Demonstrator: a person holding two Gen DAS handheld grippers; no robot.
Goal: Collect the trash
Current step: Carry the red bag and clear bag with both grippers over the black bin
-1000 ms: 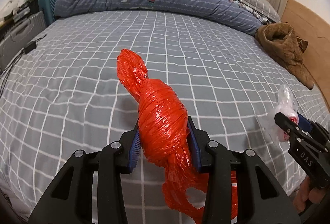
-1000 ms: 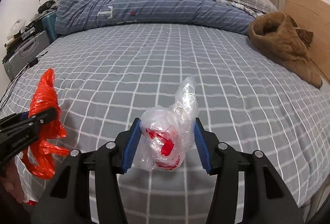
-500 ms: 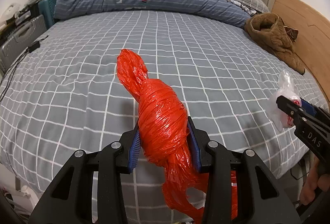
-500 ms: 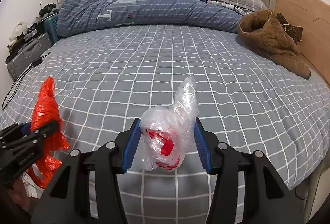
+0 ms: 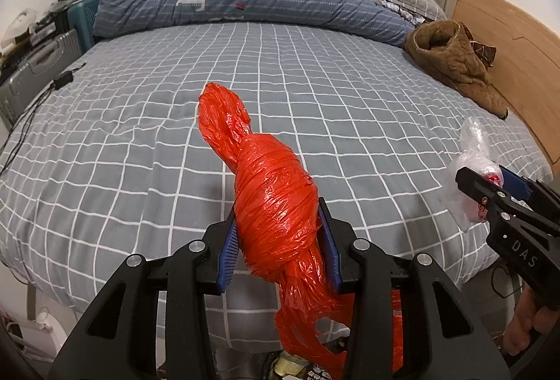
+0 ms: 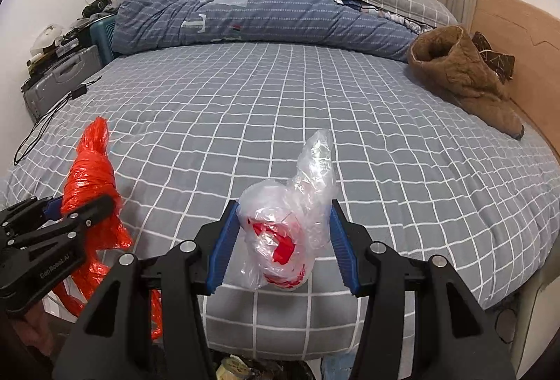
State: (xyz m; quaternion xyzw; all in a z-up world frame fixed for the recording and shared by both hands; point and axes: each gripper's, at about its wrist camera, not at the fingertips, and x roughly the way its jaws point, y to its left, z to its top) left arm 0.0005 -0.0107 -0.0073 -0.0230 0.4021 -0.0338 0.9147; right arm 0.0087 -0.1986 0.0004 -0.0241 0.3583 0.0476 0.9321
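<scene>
**Two bags of trash held over the foot of a bed**

While a grey checked bed (image 5: 140,142) fills both views, the left gripper (image 5: 278,248), low at centre of its frame, has its blue pads clamped on a twisted red plastic bag (image 5: 273,201). The right gripper (image 6: 285,243), also low at centre, pinches a crumpled clear plastic bag (image 6: 290,222) with red print. A blue duvet (image 6: 245,15) lies heaped at top; a brown garment (image 6: 465,82) sits upper right.
</scene>
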